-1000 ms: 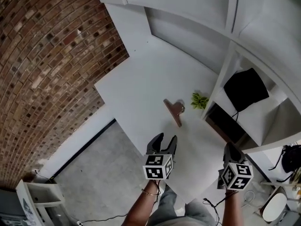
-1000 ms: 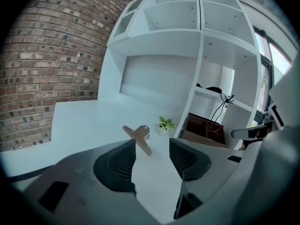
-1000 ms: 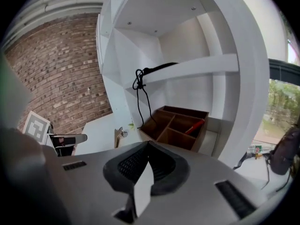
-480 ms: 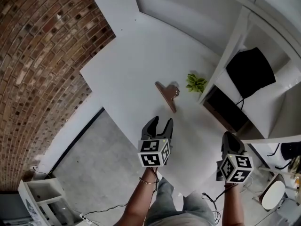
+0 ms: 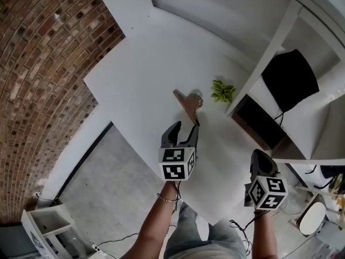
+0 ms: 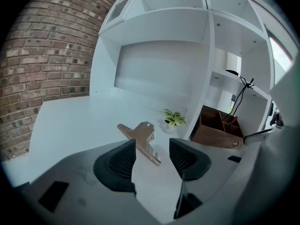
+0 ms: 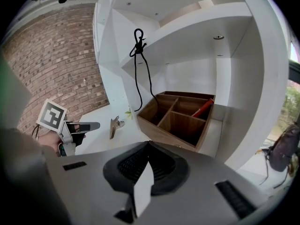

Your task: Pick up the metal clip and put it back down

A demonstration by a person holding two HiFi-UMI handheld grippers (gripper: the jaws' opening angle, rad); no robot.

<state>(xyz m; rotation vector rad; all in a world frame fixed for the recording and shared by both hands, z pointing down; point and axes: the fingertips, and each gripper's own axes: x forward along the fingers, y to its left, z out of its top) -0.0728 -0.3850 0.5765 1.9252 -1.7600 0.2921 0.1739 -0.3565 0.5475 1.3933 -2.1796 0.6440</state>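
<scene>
A copper-coloured metal clip [image 5: 186,106] lies flat on the white table [image 5: 135,80], its silver handle toward a small plant. In the left gripper view the metal clip [image 6: 139,138] sits just beyond the two dark pads. My left gripper [image 5: 182,134] is open, a short way in front of the clip and not touching it. My right gripper [image 5: 262,162] hangs near the table's right corner, jaws together with nothing between them. From the right gripper view the clip [image 7: 114,124] shows small at the left, beside the left gripper [image 7: 86,126].
A small green plant [image 5: 222,91] stands just right of the clip. A wooden organiser [image 7: 176,119] with a red item sits in the white shelf unit [image 5: 302,90]. A black cable [image 7: 140,64] hangs there. A brick wall [image 5: 38,63] runs along the left.
My left gripper has moved forward toward the clip, closing most of the gap. The right gripper stays shut in about the same spot. The head view has shifted slightly.
</scene>
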